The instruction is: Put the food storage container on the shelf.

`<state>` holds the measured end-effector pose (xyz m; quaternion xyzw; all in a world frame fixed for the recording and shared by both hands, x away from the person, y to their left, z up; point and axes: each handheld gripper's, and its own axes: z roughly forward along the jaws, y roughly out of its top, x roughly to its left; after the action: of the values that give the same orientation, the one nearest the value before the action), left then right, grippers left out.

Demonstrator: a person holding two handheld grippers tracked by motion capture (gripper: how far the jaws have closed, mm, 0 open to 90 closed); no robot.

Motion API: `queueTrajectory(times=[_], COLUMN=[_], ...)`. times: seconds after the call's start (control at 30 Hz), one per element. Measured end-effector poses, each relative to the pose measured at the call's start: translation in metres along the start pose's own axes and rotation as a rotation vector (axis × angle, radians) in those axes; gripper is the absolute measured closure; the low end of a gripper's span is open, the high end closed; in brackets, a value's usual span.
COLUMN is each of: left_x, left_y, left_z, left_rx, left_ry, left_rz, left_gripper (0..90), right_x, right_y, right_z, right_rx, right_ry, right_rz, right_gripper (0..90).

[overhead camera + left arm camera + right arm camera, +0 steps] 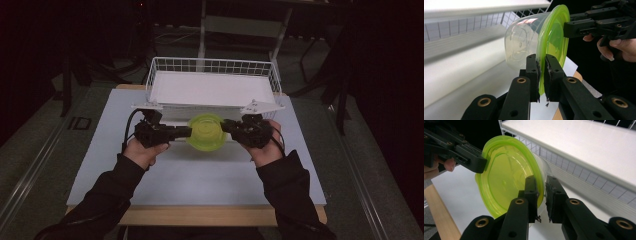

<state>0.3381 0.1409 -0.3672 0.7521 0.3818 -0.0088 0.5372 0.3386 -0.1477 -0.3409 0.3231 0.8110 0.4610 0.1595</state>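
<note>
No writing to read anywhere here: the green lid (506,172) is plain, and the clear tub (521,45) under it carries no label, brand or number. The black jaws of the left gripper (541,75) and the right gripper (541,195) bear no lettering either, just brass-coloured rivets. The wire basket (212,65) at the far side and the white table (200,175) carry no signs or marks that can be made out.

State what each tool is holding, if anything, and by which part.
Both the left tool and the right tool grip the clear container by opposite edges of its green lid.
</note>
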Motion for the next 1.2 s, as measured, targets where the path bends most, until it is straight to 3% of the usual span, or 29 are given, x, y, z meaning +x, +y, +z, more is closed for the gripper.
queueTrajectory(times=[0.33, 0.87, 1.2], left_x=[0.0, 0.011, 0.021], left_y=[0.031, 0.073, 0.095], left_z=[-0.002, 0.0, 0.012], left_rx=[0.003, 0.003, 0.003], left_ry=[0.001, 0.012, 0.014], left_rz=[0.008, -0.022, -0.06], left_gripper=[83.8, 83.9, 83.9], right_x=[-0.01, -0.037, -0.059], right_y=[0.024, 0.062, 0.079], right_z=[-0.005, 0.004, 0.009], right_rx=[-0.007, 0.015, 0.032], right_ry=[-0.017, -0.015, -0.019], right_rz=[0.013, 0.05, 0.078], right_gripper=[79.9, 79.7, 79.6])
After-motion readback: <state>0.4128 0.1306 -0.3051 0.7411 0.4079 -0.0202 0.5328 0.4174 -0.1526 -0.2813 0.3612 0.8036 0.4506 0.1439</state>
